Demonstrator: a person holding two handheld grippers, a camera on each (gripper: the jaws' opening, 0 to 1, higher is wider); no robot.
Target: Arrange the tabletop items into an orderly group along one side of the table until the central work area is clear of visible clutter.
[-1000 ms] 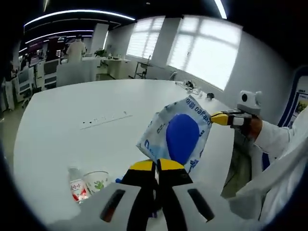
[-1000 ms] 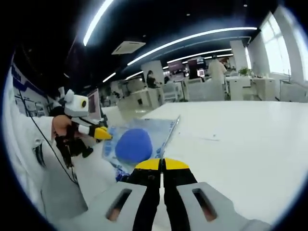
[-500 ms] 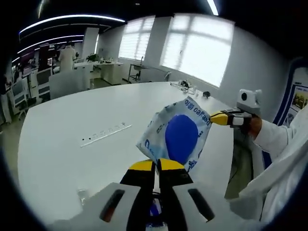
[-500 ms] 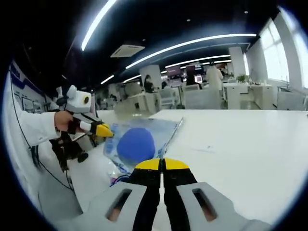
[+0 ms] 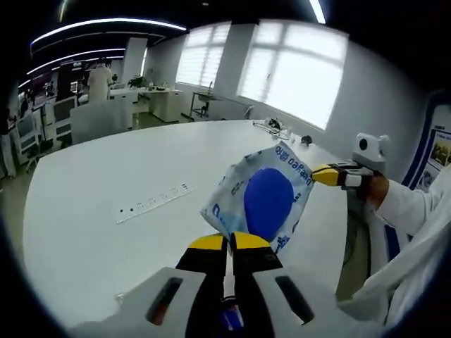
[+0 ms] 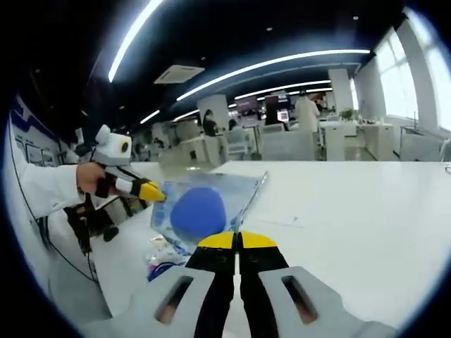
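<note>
A clear plastic bag (image 5: 264,201) with blue print and a big blue oval on it hangs in the air over the white table (image 5: 91,211), stretched between both grippers. My left gripper (image 5: 229,241) is shut on the bag's lower edge, its yellow tips together. My right gripper (image 5: 318,173) comes in from the right and pinches the bag's upper right corner. In the right gripper view the same bag (image 6: 201,210) rises from my right gripper (image 6: 238,239), shut on its near edge. There the left gripper (image 6: 151,191) holds the bag's left corner, carried by a hand in a white sleeve.
A flat row of sockets (image 5: 155,201) is set in the table's middle. Small items (image 5: 278,128) lie at the far edge by the windows. A small printed packet (image 6: 161,255) lies on the table (image 6: 352,218) below the bag. Desks, chairs and people fill the room behind.
Both grippers keep their hold on the bag. The left view has risen, so the small bottle and cup at lower left have dropped out. The right view now takes in a packet.
</note>
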